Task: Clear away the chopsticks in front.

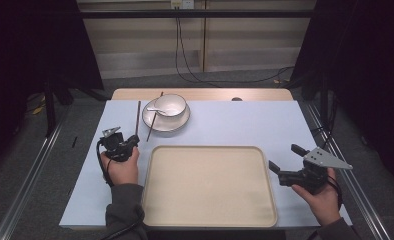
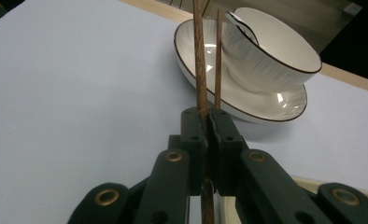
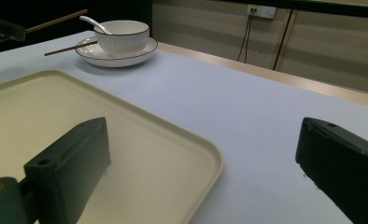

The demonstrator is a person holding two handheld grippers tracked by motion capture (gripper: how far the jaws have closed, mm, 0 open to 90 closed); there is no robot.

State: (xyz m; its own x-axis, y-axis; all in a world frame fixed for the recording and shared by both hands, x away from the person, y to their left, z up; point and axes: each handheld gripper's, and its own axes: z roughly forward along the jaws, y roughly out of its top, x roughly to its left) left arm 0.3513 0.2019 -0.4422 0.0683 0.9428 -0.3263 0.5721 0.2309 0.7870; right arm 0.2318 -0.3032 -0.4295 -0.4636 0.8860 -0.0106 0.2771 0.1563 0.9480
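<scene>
One chopstick is clamped between the jaws of the left claw, its dark wooden shaft running forward from the jaws toward the plate. In the high view this chopstick lies just left of the plate, over the pale blue counter. The second chopstick rests slanted across the plate's left rim, with its near end reaching down toward the counter close to the left claw. In the left gripper view it stands just to the right of the held one, crossing the plate beside the bowl.

The left claw is shut tight on the chopstick, held by a hand at the tray's far left corner. The right claw is spread wide apart and holds nothing; it hangs at the right edge of the tray, with one jaw over the tray's rim and the other over the counter.

The bowl sits on the plate, and a white spoon leans inside it with the handle over the rim. The beige tray lies bare in the middle of the counter.
</scene>
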